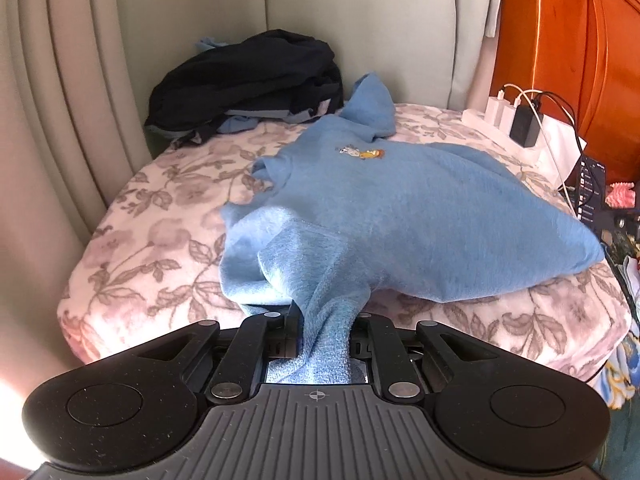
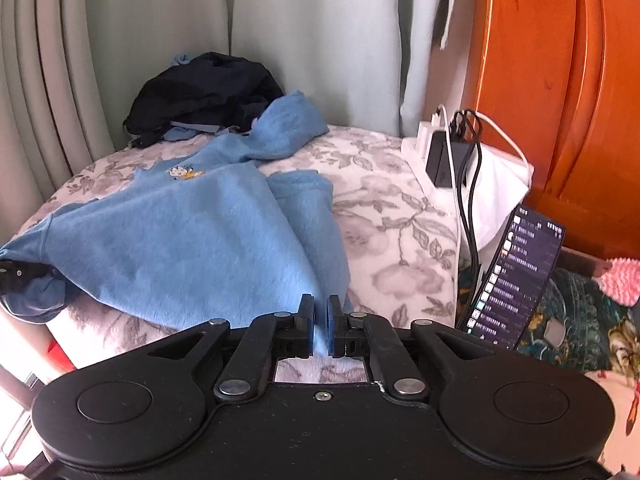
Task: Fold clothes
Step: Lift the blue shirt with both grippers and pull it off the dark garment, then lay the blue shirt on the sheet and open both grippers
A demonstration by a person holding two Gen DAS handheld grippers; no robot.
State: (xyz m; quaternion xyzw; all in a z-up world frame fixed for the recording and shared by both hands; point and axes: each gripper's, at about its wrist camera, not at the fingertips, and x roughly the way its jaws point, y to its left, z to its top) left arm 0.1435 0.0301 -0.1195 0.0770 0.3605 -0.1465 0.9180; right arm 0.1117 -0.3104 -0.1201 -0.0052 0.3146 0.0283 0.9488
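Hem corners of blue sweater (image 1: 400,216) clenched in left tongs (image 1: 325,332) and right tongs (image 2: 321,330).

Both views are lit by soft daylight, with blown-out glare at the lower left corners. The curtain (image 1: 60,80) and wooden headboard (image 2: 560,80) are bowed by fisheye distortion. Slight softness is seen throughout.

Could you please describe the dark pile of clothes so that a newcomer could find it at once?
Start at the flowered blanket and look to its far corner against the pale curtains. There the dark pile sits bunched, behind the spread light blue top. It is the only near-black, crumpled heap.
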